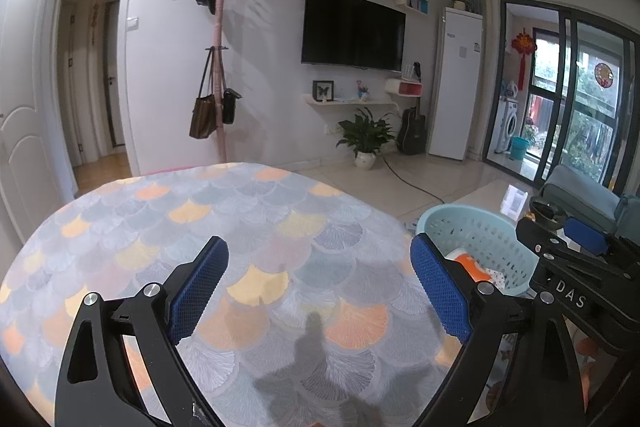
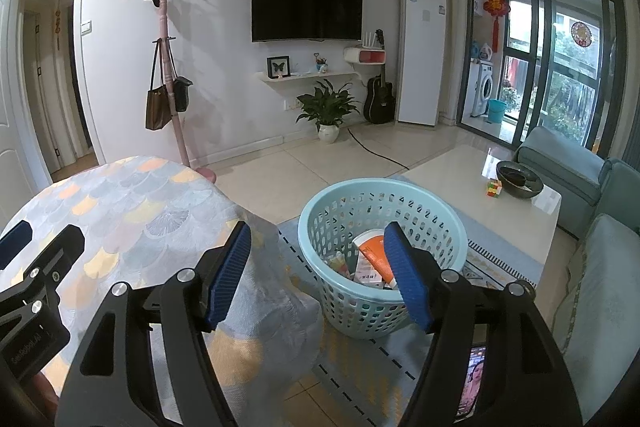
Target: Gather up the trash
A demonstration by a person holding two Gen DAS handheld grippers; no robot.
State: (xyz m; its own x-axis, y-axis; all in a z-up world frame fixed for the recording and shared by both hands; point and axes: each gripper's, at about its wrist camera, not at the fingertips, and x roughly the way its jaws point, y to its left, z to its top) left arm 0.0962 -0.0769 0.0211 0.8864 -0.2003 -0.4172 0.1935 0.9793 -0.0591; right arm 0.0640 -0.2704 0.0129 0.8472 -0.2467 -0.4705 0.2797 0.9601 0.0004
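A light blue perforated basket (image 2: 360,323) stands on the floor rug, right of the round table (image 2: 120,203) with its scale-patterned cloth. Inside lie an orange and white tube (image 2: 370,247) and several small packets. My right gripper (image 2: 318,273) hovers open above the table's edge and the basket's near rim, nothing between its blue pads. My left gripper (image 1: 318,283) stands open over the bare cloth (image 1: 248,227), empty. The basket (image 1: 480,235) shows at the right in the left wrist view, behind the right finger. The right gripper's body (image 1: 580,267) appears at the far right there.
A low white coffee table (image 2: 500,203) with a dark bowl (image 2: 519,179) and a puzzle cube (image 2: 494,187) stands right of the basket. A teal sofa (image 2: 600,227) lines the right side. A pink coat stand (image 2: 176,107), a potted plant (image 2: 326,111) and a floor cable lie beyond.
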